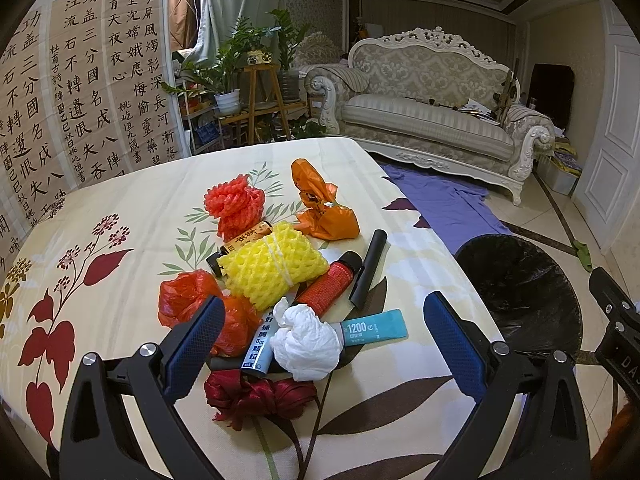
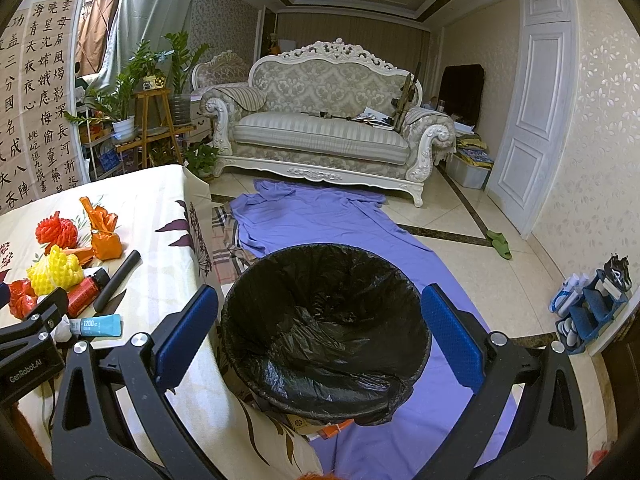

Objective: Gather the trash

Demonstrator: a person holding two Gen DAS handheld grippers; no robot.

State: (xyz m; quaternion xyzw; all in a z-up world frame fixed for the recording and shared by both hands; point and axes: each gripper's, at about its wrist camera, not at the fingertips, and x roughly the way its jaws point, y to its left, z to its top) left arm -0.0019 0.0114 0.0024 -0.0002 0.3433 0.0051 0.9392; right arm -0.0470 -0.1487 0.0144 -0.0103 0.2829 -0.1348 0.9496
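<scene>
One black-lined bin (image 2: 324, 332), visibly empty.

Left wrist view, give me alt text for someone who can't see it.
The open left gripper hovers over a trash pile on a floral tablecloth: white tissue wad, yellow foam net, red and orange bags. A black-lined bin stands beside the table.

Lighting: dim, even, cool indoor cast.
Shadows: soft, short beneath table (image 1: 120, 200) clutter.
Edges: strong fisheye bending, black corner vignette.
Focus: sharp throughout; slight grain.

Ornate sofa (image 2: 324, 120), purple cloth (image 2: 320, 216) on floor, potted plants (image 2: 128, 80) beside
</scene>
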